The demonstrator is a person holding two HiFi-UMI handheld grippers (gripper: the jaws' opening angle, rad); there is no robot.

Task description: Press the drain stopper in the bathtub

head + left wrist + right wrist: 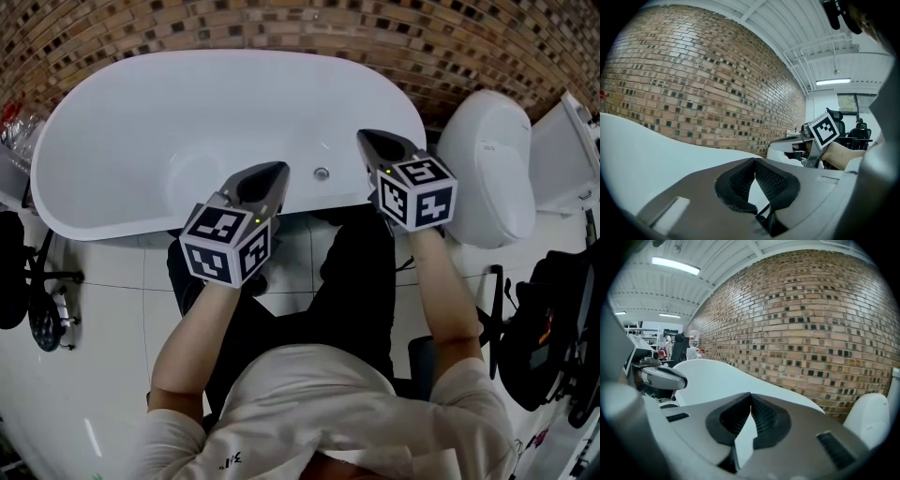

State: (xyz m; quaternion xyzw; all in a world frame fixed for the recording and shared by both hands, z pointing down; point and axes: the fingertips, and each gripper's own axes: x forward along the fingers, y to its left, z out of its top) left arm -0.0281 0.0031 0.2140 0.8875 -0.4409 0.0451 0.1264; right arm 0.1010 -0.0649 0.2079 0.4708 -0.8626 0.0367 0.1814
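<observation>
Both forearms reach forward, with the left gripper (263, 181) and right gripper (381, 146) over the bathtub's (112, 225) near rim. Both pairs of jaws are clenched on nothing.

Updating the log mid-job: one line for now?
left claw shut, empty | right claw shut, empty | both over bathtub near edge | drain fitting untouched

The left gripper (754, 162) has its jaws touching at the tips, nothing between them. Beyond them are a white bathtub (656, 150) and a brick wall (703, 84); the right gripper (780, 145) is to their right.
</observation>
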